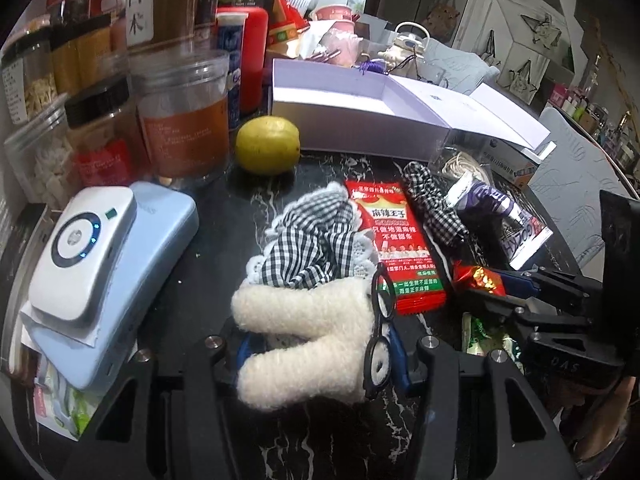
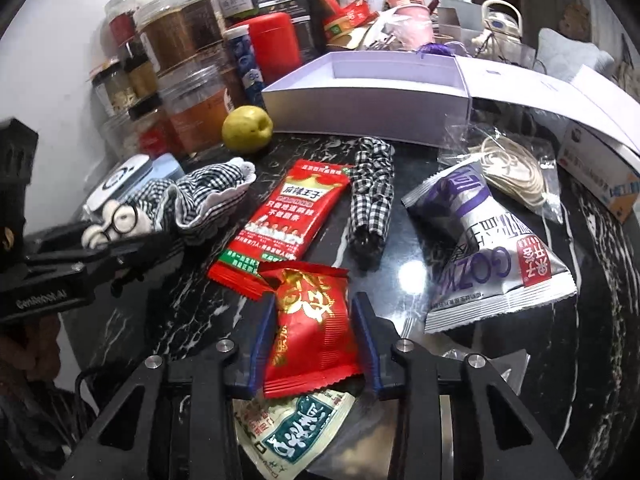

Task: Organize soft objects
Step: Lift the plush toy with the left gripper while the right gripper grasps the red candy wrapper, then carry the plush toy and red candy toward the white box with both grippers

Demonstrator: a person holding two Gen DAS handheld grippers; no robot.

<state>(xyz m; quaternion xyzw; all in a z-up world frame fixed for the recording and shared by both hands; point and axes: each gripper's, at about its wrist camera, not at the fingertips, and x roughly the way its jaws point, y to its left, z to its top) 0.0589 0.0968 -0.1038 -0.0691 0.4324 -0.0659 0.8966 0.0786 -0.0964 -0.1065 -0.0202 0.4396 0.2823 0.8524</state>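
Red snack packet (image 2: pixel 310 328) between blue pads (image 2: pixel 366 344)

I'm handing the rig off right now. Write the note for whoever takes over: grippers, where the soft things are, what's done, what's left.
Left gripper: shut on the white plush toy, low over the table.
Right gripper: shut on the small red snack packet.
White box: open; nothing visible inside from here.
Still on the table: gingham cloth, gingham roll, long red packet, silver packet.
Done: two picks. Left: everything else.
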